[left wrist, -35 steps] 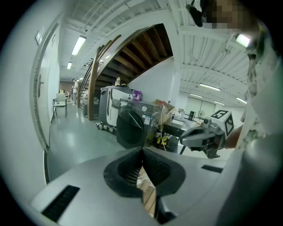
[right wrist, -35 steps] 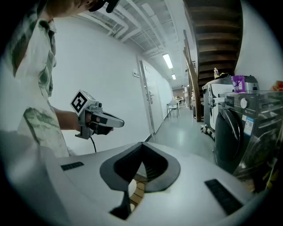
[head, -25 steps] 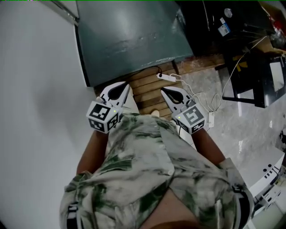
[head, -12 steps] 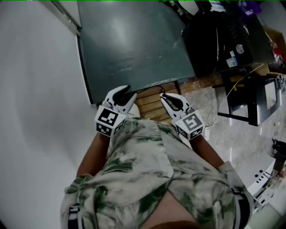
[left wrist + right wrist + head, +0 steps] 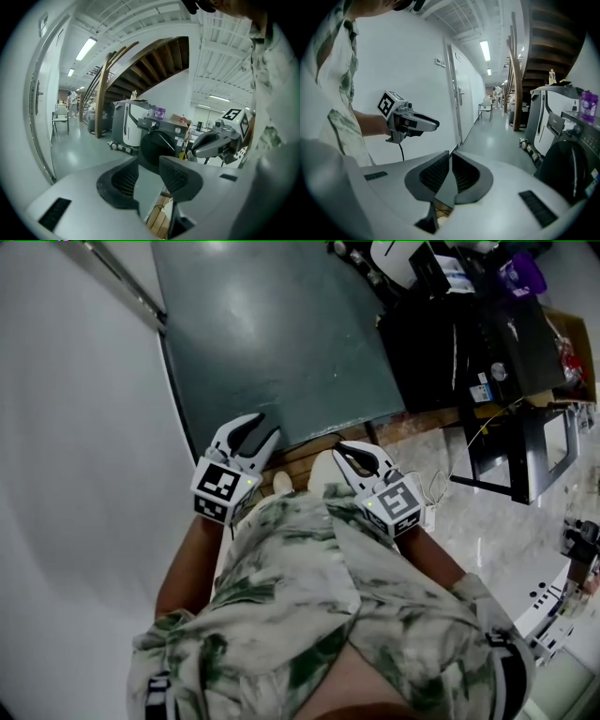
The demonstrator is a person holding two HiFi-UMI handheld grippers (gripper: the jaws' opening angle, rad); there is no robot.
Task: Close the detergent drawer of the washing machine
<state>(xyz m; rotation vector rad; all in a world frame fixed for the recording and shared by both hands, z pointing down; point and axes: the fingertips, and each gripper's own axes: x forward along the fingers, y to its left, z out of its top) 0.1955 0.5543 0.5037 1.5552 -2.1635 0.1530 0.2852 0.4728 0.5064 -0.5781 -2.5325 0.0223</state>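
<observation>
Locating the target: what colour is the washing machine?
The washing machine is black; it shows best in the left gripper view.

The left gripper [image 5: 265,426] and right gripper [image 5: 342,448] are held side by side before the torso, tilted slightly down. The left jaws have just been opening, with nothing between them; the right jaws meet, empty.

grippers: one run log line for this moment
left gripper: open, empty, jaws just been opening | right gripper: shut, empty | washing machine: ahead, apart from both grippers
</observation>
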